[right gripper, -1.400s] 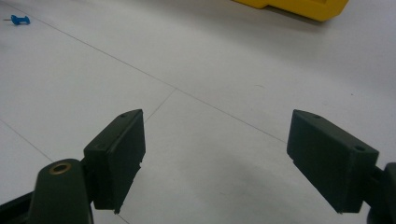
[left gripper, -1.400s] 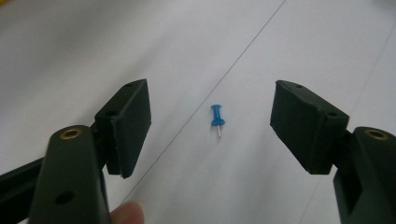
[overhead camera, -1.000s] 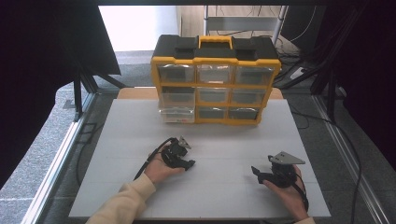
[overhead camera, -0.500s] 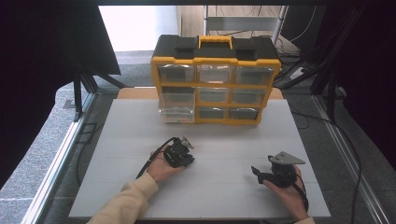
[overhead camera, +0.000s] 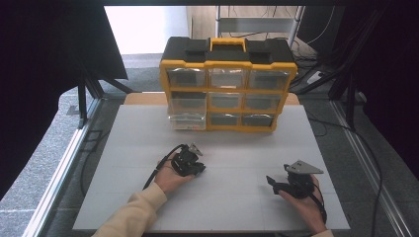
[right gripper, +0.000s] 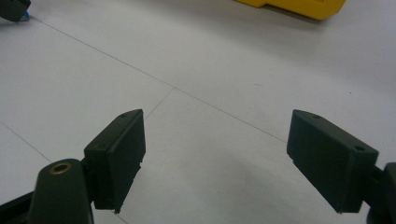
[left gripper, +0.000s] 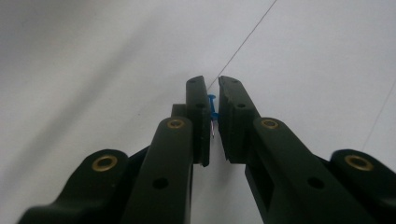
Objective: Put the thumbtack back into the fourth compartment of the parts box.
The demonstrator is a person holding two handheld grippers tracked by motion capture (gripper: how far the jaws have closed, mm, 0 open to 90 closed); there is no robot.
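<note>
The left claw (left gripper: 214, 116) has just closed its jaws on a small blue push pin (left gripper: 212, 111); the pin has a bright blue plastic head and a thin metal point that shows just below it, and it sits pinched between the two black pads near their tips, low over the white counter (overhead camera: 237, 148); the right claw (right gripper: 215, 158) rests with its jaws wide apart and holds nothing; the yellow and black drawer organiser (overhead camera: 228, 84) stands at the counter's far edge, well apart from both hands.
</note>
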